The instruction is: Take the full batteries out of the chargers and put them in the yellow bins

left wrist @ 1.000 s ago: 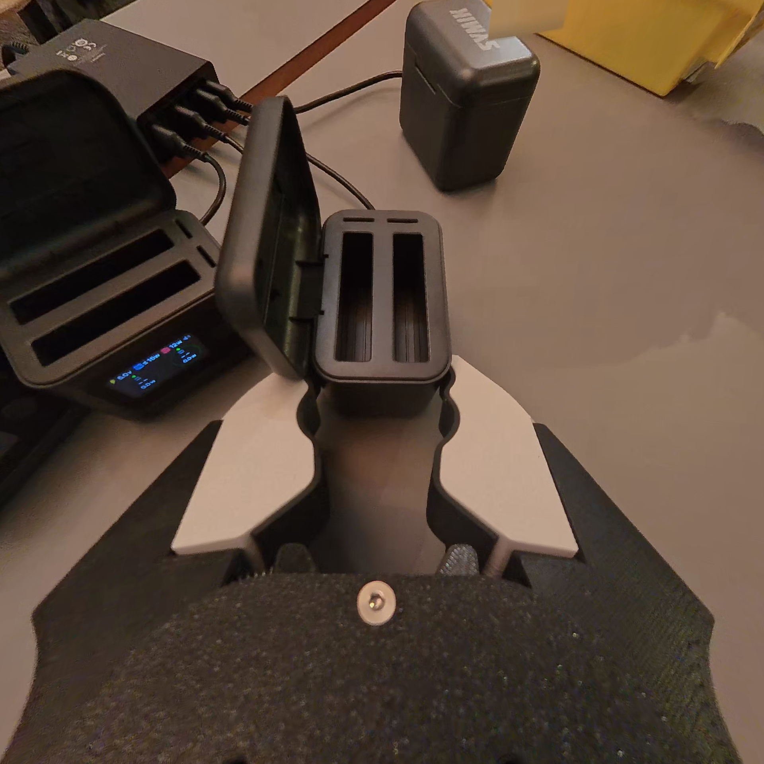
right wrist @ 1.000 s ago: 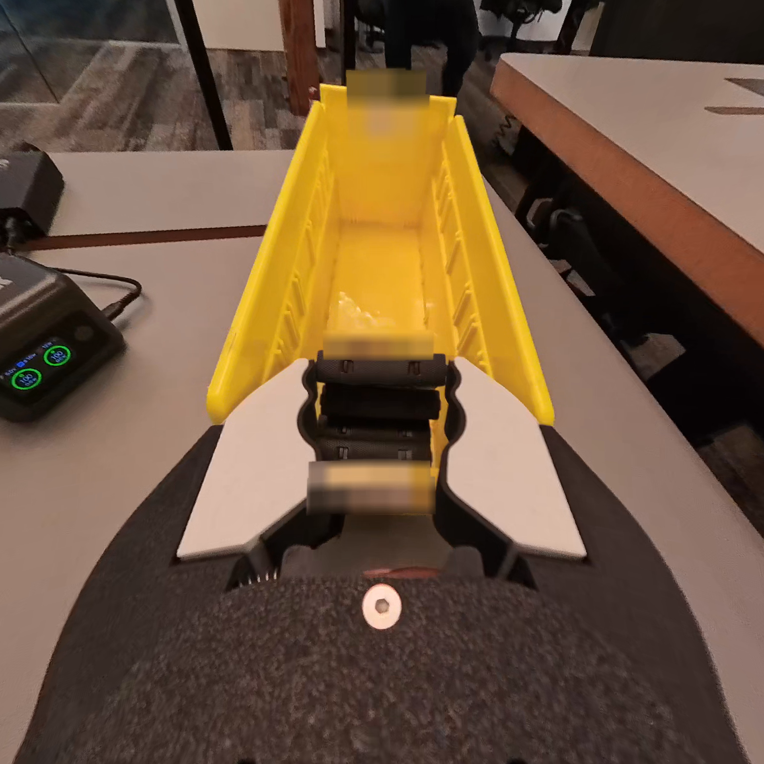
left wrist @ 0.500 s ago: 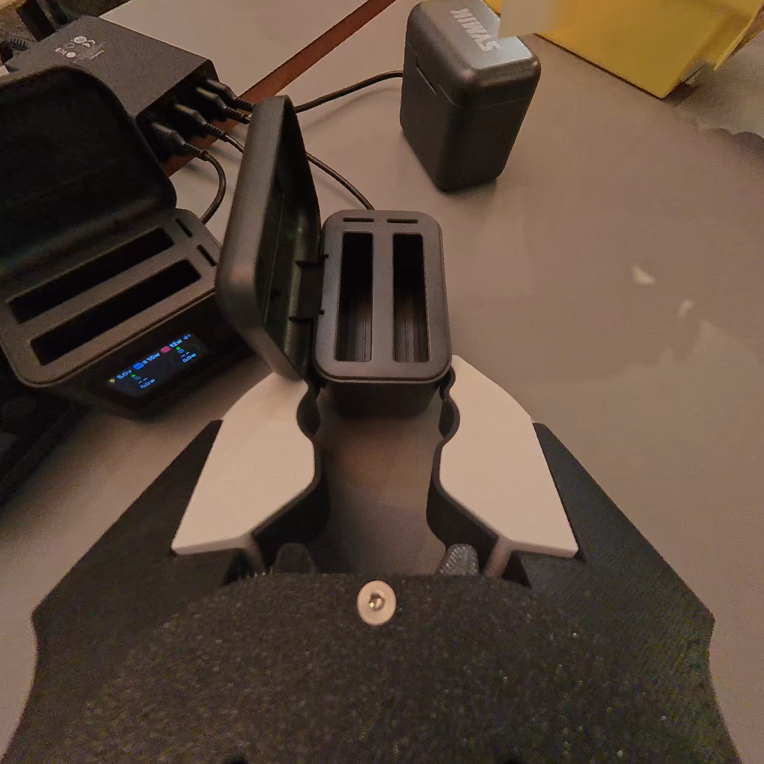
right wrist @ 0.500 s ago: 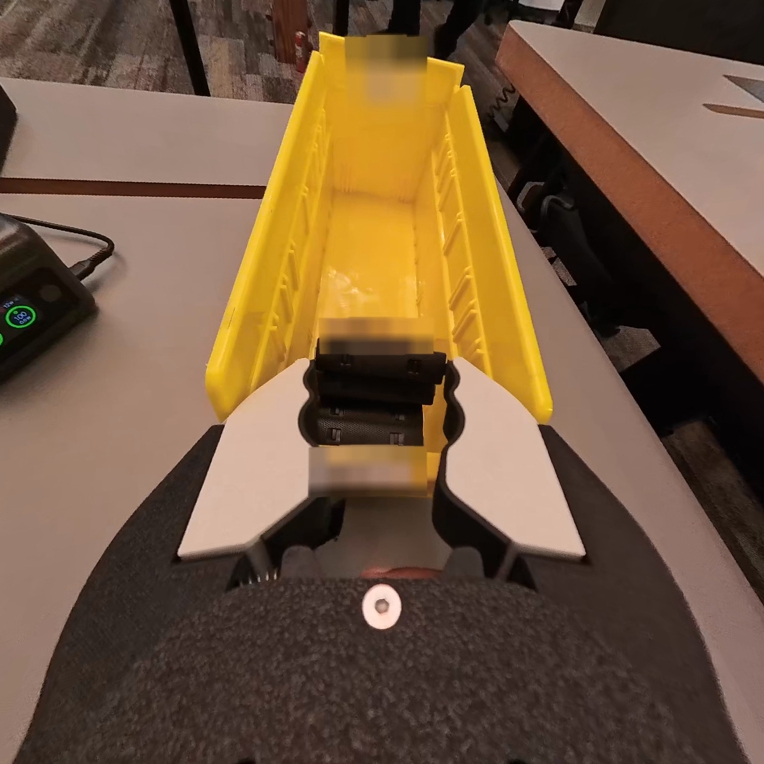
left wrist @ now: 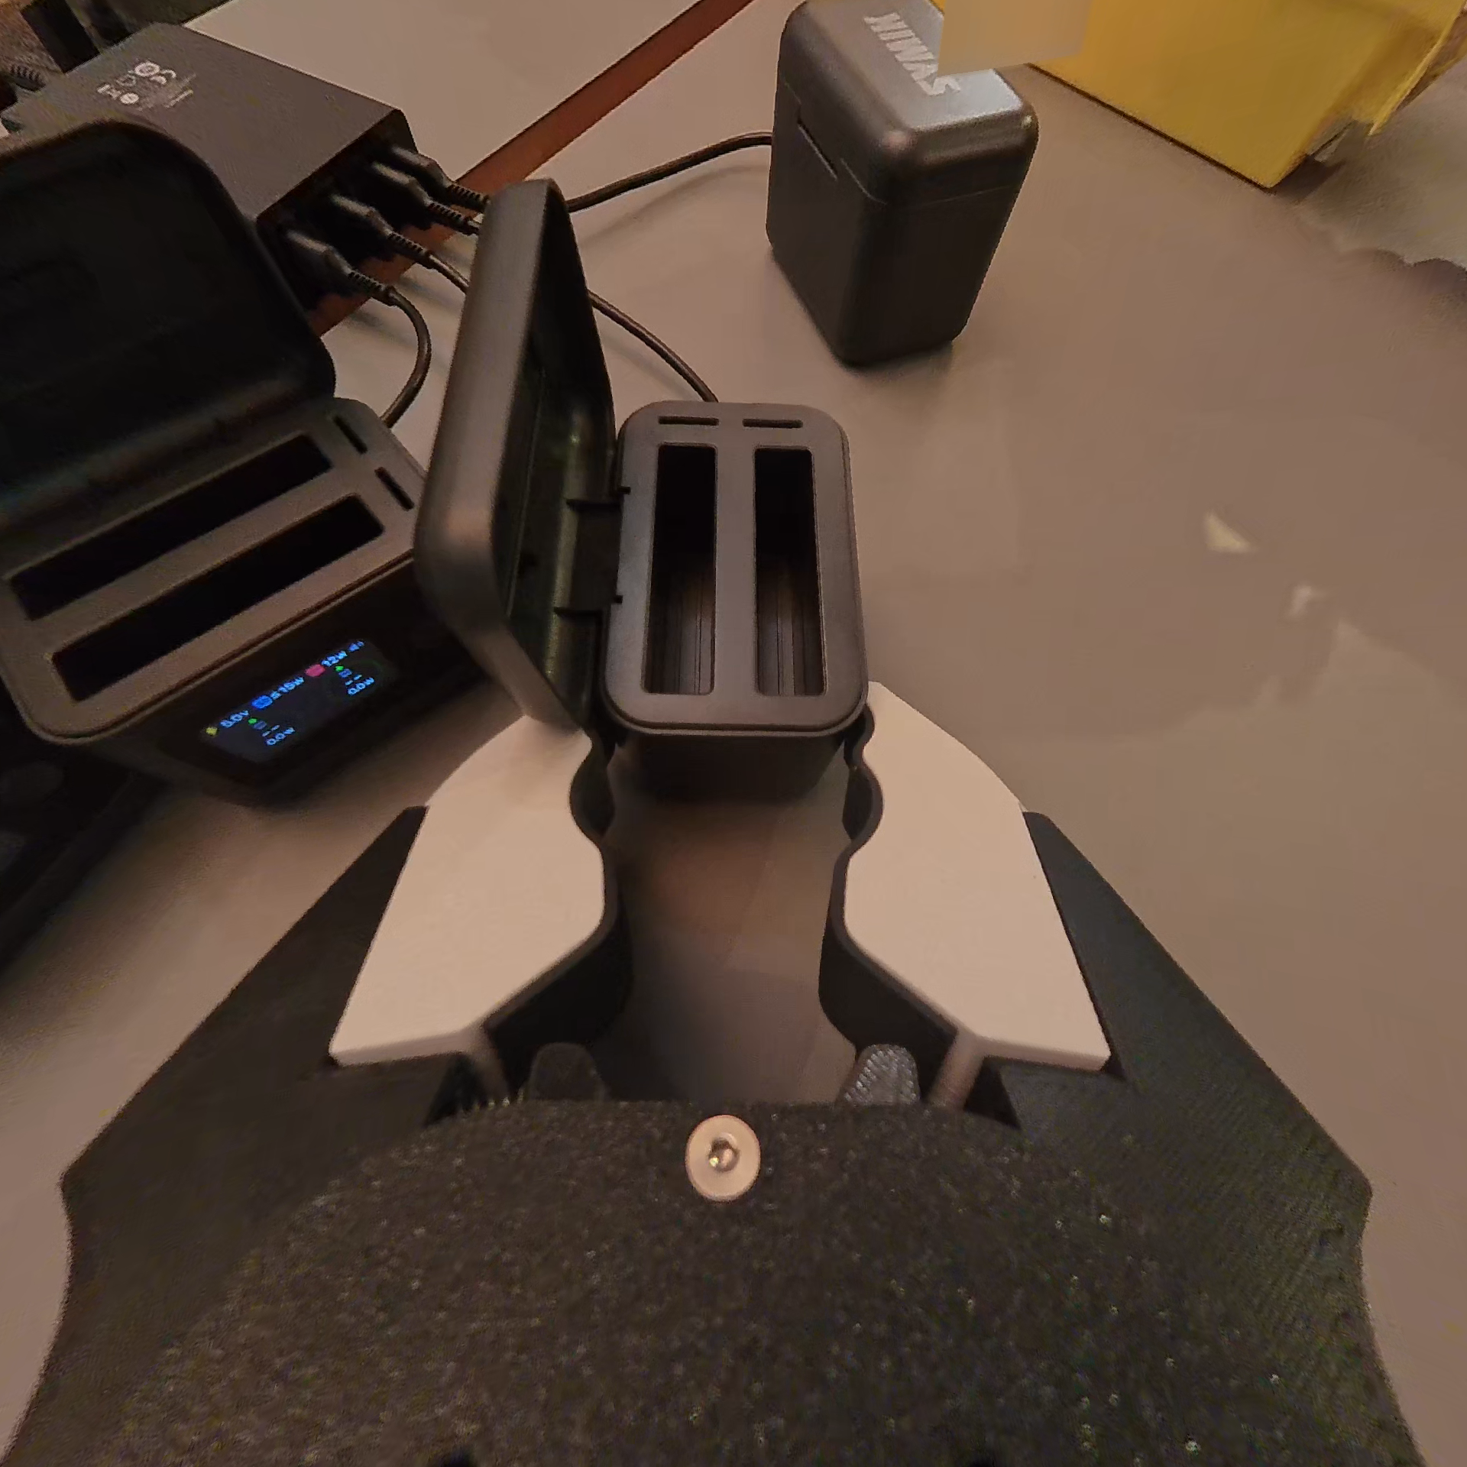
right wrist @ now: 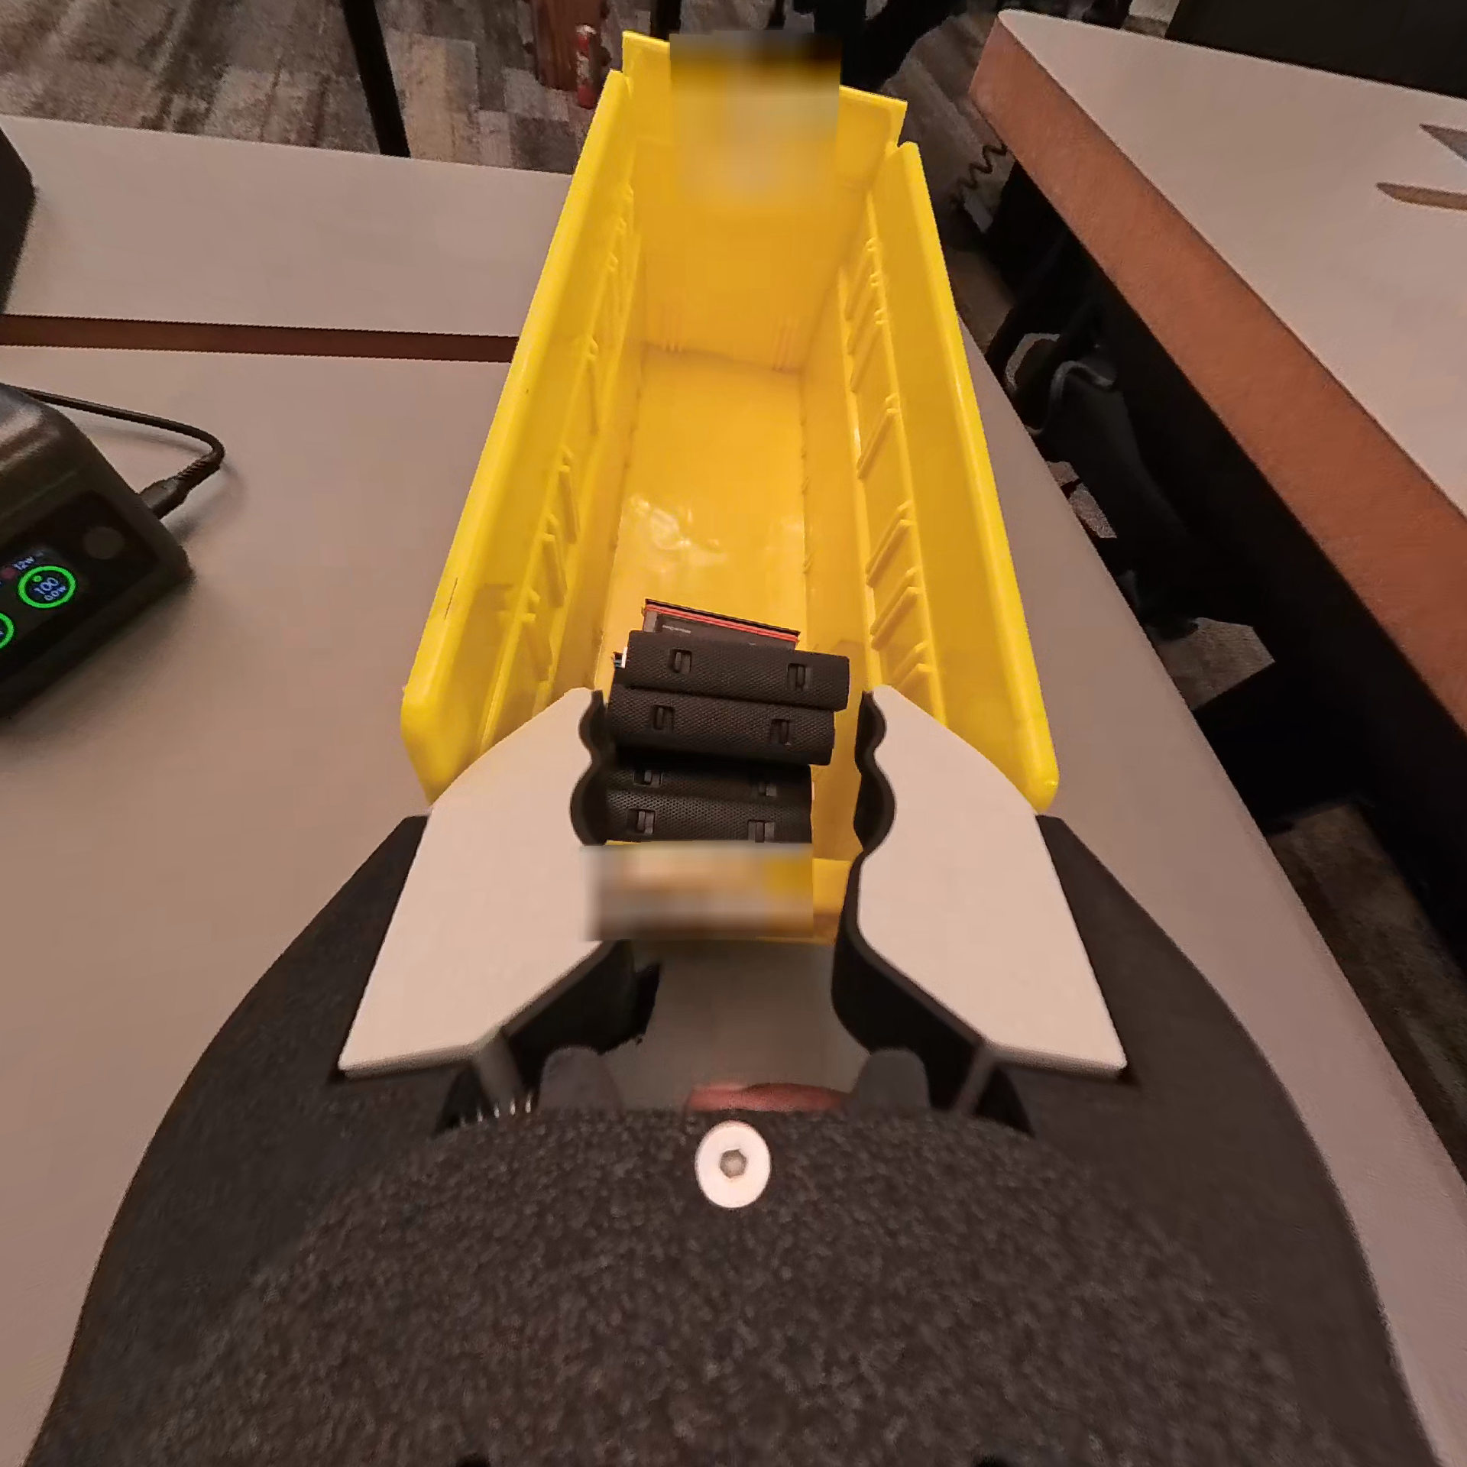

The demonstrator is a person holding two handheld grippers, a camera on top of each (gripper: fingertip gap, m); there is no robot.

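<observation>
Right wrist view: my right claw (right wrist: 718,782) hangs wide over batteries (right wrist: 726,698) in the bin (right wrist: 508,508). Left claw (left wrist: 726,742) grips the empty charger (left wrist: 734,571); pulling may strain its cable (left wrist: 651,341).

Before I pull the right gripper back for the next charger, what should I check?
1. Batteries inside the yellow bin: ok.
2. Right gripper free of the batteries: cannot tell.
3. Open charger, both slots empty: ok.
4. Left gripper clamped on that charger's base: ok.
5. Second open charger, slots empty: ok.
6. Closed charger, lid open for the next pick: not ok.
</observation>
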